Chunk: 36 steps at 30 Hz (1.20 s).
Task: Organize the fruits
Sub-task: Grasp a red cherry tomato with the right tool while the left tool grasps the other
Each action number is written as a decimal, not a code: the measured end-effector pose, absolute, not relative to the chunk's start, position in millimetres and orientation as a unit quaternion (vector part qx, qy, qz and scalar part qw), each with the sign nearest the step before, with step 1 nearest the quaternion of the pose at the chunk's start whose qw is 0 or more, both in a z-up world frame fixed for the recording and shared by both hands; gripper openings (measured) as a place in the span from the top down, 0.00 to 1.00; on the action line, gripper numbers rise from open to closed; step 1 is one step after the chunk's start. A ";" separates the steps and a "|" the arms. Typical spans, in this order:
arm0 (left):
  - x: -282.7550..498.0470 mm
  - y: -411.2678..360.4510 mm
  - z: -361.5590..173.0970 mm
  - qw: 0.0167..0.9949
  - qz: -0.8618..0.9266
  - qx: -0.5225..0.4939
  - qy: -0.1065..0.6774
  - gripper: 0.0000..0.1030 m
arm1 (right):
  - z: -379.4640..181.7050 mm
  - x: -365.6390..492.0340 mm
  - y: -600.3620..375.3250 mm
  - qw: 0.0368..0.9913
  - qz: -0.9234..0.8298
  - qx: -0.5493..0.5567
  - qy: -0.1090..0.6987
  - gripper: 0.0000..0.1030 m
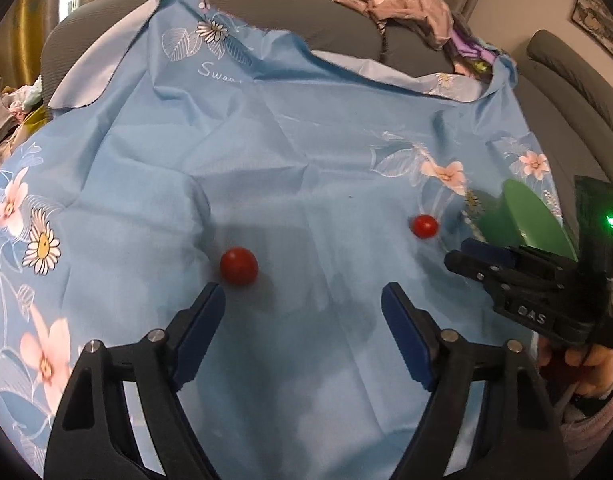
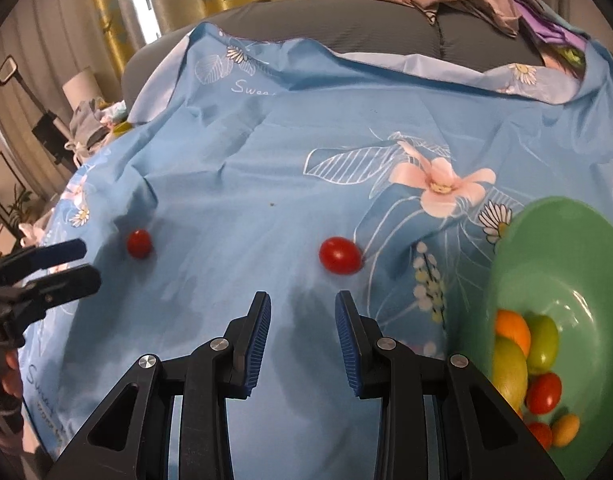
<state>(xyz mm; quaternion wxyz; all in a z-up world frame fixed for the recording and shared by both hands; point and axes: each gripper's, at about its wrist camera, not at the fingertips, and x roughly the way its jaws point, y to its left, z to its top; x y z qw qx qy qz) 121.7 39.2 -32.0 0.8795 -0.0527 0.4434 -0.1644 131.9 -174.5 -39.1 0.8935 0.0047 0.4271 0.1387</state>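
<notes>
1. The left gripper [image 1: 302, 320] tilts down over the blue flowered cloth [image 1: 290, 152], its jaws spread wide with nothing between them; only bare cloth shows in the gap.
2. The right gripper [image 2: 303, 322] tilts down likewise, jaws drawn in to a narrow gap and empty, pads touching nothing.
3. Just beyond the left gripper's left fingertip lies the nearer red tomato [image 1: 238, 265], resting on the cloth and apart from the pad.
4. The second red tomato [image 2: 340, 255] lies on the cloth just ahead of the right gripper, slightly to its right.
5. The green bowl [image 2: 578, 240] sits on the cloth right of that tomato, holding an orange fruit [image 2: 513, 329], green fruits [image 2: 543, 343], small red tomatoes [image 2: 544, 392] and a small yellow-orange one.
6. A hand [image 1: 586, 360] grips the right gripper's handle.
7. Beyond the cloth's far edge, a grey sofa [image 1: 346, 40] carries piled clothes [image 1: 406, 0].
</notes>
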 end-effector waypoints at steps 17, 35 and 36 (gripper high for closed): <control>163.5 26.0 -60.5 0.877 -0.102 0.016 0.470 0.37 | -47.7 165.0 -165.8 0.896 0.131 -0.012 0.424 0.68; 171.1 18.1 -71.3 0.857 -0.103 0.151 0.481 0.65 | -50.3 199.5 -167.3 0.882 0.097 -0.075 0.456 0.68; 172.0 20.7 -73.6 0.852 -0.111 0.143 0.491 0.69 | -51.1 201.6 -166.8 0.880 0.091 -0.081 0.459 0.67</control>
